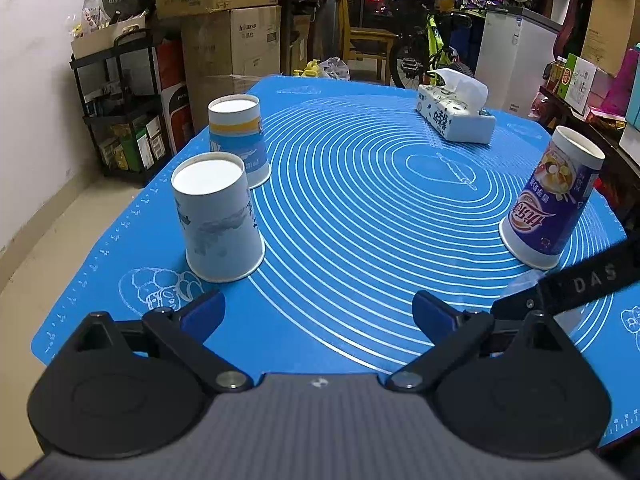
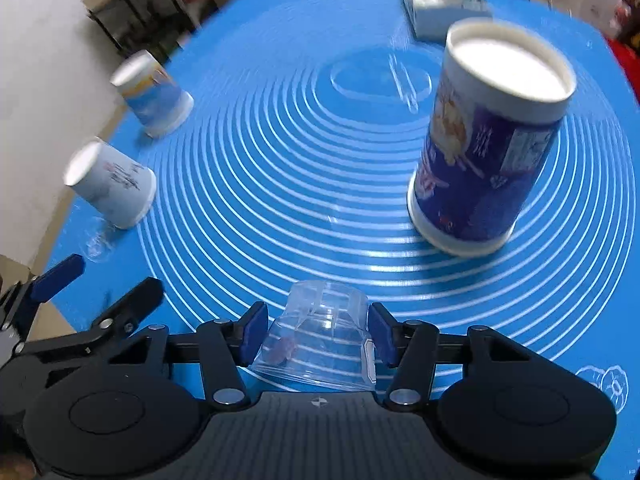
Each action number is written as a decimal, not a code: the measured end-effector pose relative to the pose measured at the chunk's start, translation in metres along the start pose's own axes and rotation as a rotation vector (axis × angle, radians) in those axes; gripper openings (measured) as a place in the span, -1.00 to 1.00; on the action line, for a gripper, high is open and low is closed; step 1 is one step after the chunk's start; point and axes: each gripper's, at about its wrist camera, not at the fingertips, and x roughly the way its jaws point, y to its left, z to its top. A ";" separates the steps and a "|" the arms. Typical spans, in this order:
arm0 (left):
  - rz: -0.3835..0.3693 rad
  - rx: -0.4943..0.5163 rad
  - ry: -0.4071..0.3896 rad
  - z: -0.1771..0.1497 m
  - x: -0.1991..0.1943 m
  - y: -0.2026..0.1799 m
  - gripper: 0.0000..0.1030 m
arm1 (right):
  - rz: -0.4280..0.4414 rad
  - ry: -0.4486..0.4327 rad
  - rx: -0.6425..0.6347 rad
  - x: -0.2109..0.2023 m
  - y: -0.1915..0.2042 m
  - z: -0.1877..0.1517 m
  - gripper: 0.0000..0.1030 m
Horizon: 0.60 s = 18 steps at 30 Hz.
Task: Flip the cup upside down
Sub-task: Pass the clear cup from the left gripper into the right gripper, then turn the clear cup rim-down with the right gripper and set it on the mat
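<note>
Between the blue pads of the right gripper [image 2: 318,334]: a clear plastic cup [image 2: 320,344], clamped on both sides, wide rim toward the camera, low above the blue mat [image 2: 280,168]. Risk, judged from here: too much squeeze on the thin wall, then a buckle or a slip during the turn. Ahead and to the right, near: a tall purple cup [image 2: 488,152], easy to knock. Far left: left gripper [image 1: 318,312], spread wide, holding nothing, level over the mat.
</note>
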 end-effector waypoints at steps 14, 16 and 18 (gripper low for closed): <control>-0.007 -0.001 -0.013 -0.004 -0.006 -0.012 0.92 | -0.179 -0.599 -0.225 -0.003 -0.009 -0.071 0.15; -0.006 0.001 -0.014 -0.006 -0.007 -0.012 0.92 | -0.184 -0.621 -0.249 -0.005 -0.007 -0.080 0.15; -0.010 0.002 -0.011 -0.007 -0.007 -0.013 0.92 | -0.183 -0.623 -0.254 -0.007 -0.006 -0.088 0.14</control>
